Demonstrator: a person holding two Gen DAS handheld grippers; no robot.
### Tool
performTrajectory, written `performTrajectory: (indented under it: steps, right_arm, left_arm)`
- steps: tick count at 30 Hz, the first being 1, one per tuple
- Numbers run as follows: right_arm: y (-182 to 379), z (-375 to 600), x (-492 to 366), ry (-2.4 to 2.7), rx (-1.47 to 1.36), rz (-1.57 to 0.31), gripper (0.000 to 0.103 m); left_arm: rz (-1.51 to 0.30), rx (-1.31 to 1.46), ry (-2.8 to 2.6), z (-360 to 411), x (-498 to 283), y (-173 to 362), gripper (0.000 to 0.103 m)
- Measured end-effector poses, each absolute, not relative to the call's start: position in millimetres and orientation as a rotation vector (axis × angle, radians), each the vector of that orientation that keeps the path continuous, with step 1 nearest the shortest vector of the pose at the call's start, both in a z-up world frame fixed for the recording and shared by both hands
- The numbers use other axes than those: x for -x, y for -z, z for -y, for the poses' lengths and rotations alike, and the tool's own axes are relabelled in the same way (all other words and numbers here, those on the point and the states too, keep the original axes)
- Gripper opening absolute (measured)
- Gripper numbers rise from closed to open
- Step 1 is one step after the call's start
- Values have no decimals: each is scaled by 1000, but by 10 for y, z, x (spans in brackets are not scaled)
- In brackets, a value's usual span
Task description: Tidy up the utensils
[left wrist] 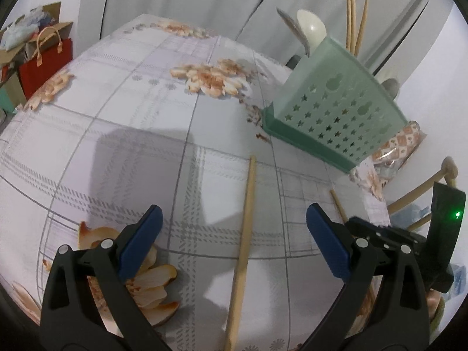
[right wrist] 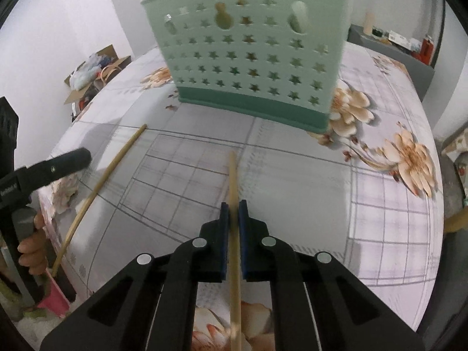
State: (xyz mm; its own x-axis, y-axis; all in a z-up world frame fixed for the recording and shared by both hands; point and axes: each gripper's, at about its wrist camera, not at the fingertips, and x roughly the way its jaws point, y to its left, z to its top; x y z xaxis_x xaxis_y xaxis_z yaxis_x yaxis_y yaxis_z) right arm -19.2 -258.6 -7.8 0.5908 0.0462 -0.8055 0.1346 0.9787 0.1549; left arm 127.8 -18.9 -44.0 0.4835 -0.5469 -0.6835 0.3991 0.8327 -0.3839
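My right gripper (right wrist: 233, 204) clamps chopstick (right wrist: 234, 193); I lift it level, aim into holder (right wrist: 248, 58). Left gripper (left wrist: 234, 219) released.

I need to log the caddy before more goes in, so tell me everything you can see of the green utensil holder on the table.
The green utensil holder looks like pale mint plastic with a darker green base band. Its walls are pierced with rows of star holes and a few larger gourd-shaped cutouts. It stands upright on the floral tablecloth, with neither gripper touching it. Wooden chopsticks, a white spoon and a grey utensil stick up out of it.
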Motion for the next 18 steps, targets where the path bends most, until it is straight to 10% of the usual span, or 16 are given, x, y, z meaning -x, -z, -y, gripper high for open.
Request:
performTrajectory:
  steps: [8, 18]
  right_arm:
    - [75, 2589, 206, 57, -204, -933, 7]
    - [85, 2607, 214, 47, -221, -930, 7]
  left_arm:
    - [-831, -31, 578, 465, -1242, 331, 94]
    - [-871, -244, 565, 796, -1360, 493, 34]
